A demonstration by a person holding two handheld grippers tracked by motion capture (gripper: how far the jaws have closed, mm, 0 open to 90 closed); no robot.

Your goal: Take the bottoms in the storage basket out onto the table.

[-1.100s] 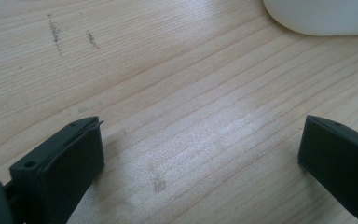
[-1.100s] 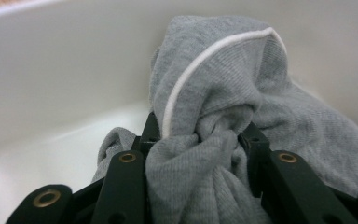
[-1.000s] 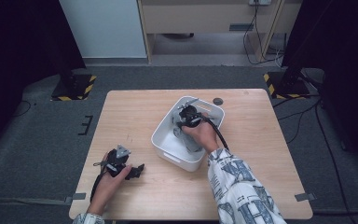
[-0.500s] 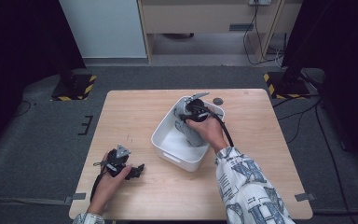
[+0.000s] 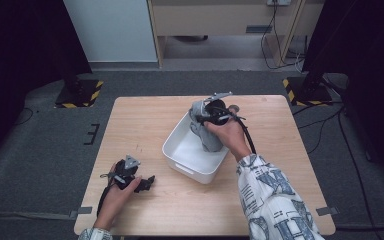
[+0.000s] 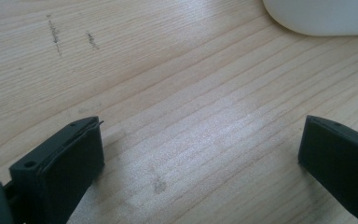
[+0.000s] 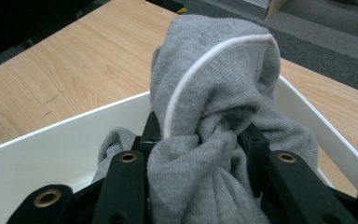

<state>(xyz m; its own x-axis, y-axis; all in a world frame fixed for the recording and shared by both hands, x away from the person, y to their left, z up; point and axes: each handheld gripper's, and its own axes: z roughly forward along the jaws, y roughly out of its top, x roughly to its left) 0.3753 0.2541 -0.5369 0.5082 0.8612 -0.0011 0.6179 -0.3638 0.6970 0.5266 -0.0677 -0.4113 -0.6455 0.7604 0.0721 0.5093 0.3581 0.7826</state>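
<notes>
We count one light wooden table [image 5: 145, 120], one white rectangular plastic bin [image 5: 182, 150] on it, one grey knitted cloth with a white piped edge [image 5: 207, 135], and two black two-jaw grippers, one in each hand.

The right gripper [image 5: 211, 114] is clamped on the grey cloth. In the right gripper view we see its two black jaws pressed into a bunched fold of the cloth [image 7: 209, 121], with the fabric mounding up above them and more of it hanging down between and below them. From the high view, the cloth hangs from the gripper over the far right part of the white bin, its lower end trailing down inside the bin against the right wall. We cannot tell whether that lower end touches the bin's floor. The right hand [image 5: 227, 137] grips the tool from the near side, and a patterned black-and-white sleeve [image 5: 275, 200] runs off toward the near edge.

The bin sits a little right of the table's middle, turned at an angle to the table's edges.

The left gripper [image 5: 147, 182] lies low at the near left of the table, well apart from the bin, held by the left hand [image 5: 117, 192]. In the left gripper view its jaws stand wide, with bare wood [image 6: 191, 130] between them and a corner of the white bin [image 6: 321, 16] farther off.

One small dark round object [image 5: 234, 107] lies on the table just beyond the bin's far side.
</notes>
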